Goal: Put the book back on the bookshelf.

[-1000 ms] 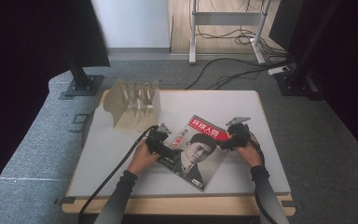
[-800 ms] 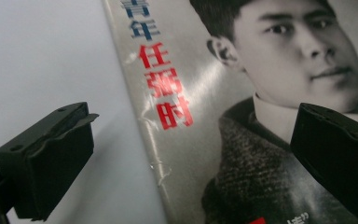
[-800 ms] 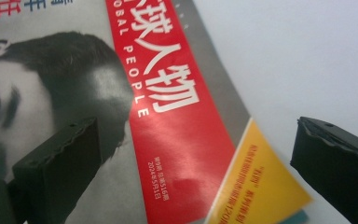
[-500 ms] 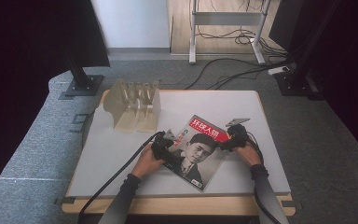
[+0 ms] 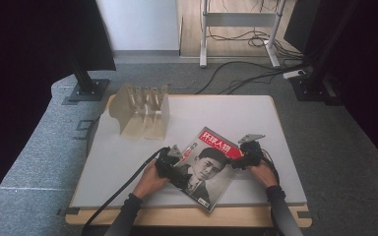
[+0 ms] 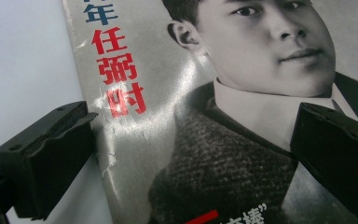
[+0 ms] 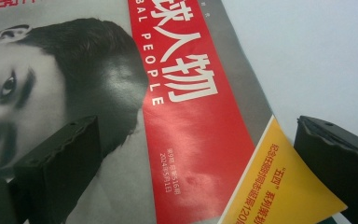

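A magazine [image 5: 207, 166] with a red title band and a black-and-white portrait lies tilted on the white table [image 5: 226, 113]. My left gripper [image 5: 170, 158] is over its left edge. In the left gripper view the magazine [image 6: 205, 116] lies under my left gripper [image 6: 191, 149], whose jaws stand wide apart, one over the table and one over the cover. My right gripper [image 5: 242, 156] is at the upper right corner. In the right gripper view my right gripper [image 7: 200, 163] is open, its jaws astride the magazine's [image 7: 186, 116] red band and yellow corner.
A pale wooden slotted rack [image 5: 142, 110] stands at the table's back left. Cables trail from both grippers toward the front edge. Grey carpet, stand bases and floor cables surround the table.
Both grippers have edged a little toward the person and in over the magazine's sides. The magazine lies about where it was.
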A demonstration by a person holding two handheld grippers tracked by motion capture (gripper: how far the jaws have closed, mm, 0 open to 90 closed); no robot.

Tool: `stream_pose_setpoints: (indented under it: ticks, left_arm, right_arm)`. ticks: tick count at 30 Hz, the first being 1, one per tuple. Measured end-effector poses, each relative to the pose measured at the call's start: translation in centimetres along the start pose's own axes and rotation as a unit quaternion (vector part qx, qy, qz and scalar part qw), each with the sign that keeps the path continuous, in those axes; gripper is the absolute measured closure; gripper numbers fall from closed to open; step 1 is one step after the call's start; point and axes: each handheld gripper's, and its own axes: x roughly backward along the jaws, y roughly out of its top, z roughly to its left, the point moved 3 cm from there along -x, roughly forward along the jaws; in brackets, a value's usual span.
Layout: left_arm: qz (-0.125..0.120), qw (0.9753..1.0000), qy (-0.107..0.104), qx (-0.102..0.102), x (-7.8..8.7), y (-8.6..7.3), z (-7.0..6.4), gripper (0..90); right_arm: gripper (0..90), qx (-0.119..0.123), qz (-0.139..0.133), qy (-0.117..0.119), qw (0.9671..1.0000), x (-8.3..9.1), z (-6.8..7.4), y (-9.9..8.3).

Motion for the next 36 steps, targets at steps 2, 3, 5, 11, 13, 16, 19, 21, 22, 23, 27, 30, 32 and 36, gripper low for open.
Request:
stream_pose_setpoints:
  ticks: [2,3,5,11,13,16,19,21,22,23,27,30,32,36]
  left_arm:
    - [0.0,1.0,0.0,0.0,0.3,-0.4,-0.4,0.0]
    - [0.001,1.0,0.0,-0.001,0.4,-0.5,-0.6,0.0]
    - [0.001,1.0,0.0,-0.001,0.6,-0.8,-0.9,0.0]
    - [-0.006,1.0,0.002,0.001,0.8,-1.1,-1.4,0.0]
    - [-0.008,1.0,0.002,0.001,0.9,-1.3,-1.5,0.0]
    - [-0.009,1.0,0.003,0.003,0.9,-1.4,-1.8,0.0]
    - [-0.008,1.0,0.004,0.003,1.1,-1.6,-2.2,0.0]
    - [-0.007,1.0,0.002,0.002,1.2,-1.7,-2.6,0.0]
    - [-0.007,1.0,0.001,0.001,1.2,-1.8,-2.8,0.0]
    - [-0.008,1.0,0.002,0.001,1.2,-1.9,-3.0,0.0]
    - [-0.004,0.9999,-0.012,0.003,1.6,-2.0,-2.9,0.0]
    - [-0.012,0.9998,-0.009,0.01,2.6,-1.8,-1.9,0.0]
    - [-0.013,0.9998,0.014,0.011,3.5,-1.7,-0.8,0.0]
    - [-0.01,0.9982,0.055,0.024,4.6,-1.9,1.7,0.0]
  right_arm:
    - [1.2,0.001,-0.002,-0.001,1.0,0.3,0.5,-0.3]
    - [1.2,0.002,-0.003,0.0,1.0,0.4,0.8,-0.5]
    - [1.2,0.002,-0.007,0.001,1.0,0.6,1.3,-0.8]
    - [1.4,0.021,0.003,-0.02,0.9996,1.9,1.8,-1.3]
    - [1.5,0.02,0.003,-0.024,0.9995,2.7,1.7,-1.9]
    - [1.1,0.01,0.001,-0.033,0.9994,4.2,1.6,-3.1]
    - [1.1,0.003,-0.002,-0.035,0.9994,5.2,1.9,-4.2]
    - [1.1,0.004,0.002,-0.036,0.9993,5.4,2.2,-4.6]
    - [1.1,0.008,0.007,-0.036,0.9993,5.4,2.3,-4.8]
    - [0.8,0.013,0.014,-0.034,0.9992,5.2,2.4,-4.9]
    - [0.0,0.011,0.016,-0.036,0.9992,4.9,2.3,-4.8]
    - [0.0,0.016,0.016,-0.048,0.9986,4.8,2.2,-4.6]
    - [0.0,0.016,0.017,-0.049,0.9985,4.6,2.1,-4.4]
    - [0.0,0.006,0.016,-0.048,0.9987,4.1,1.6,-4.0]
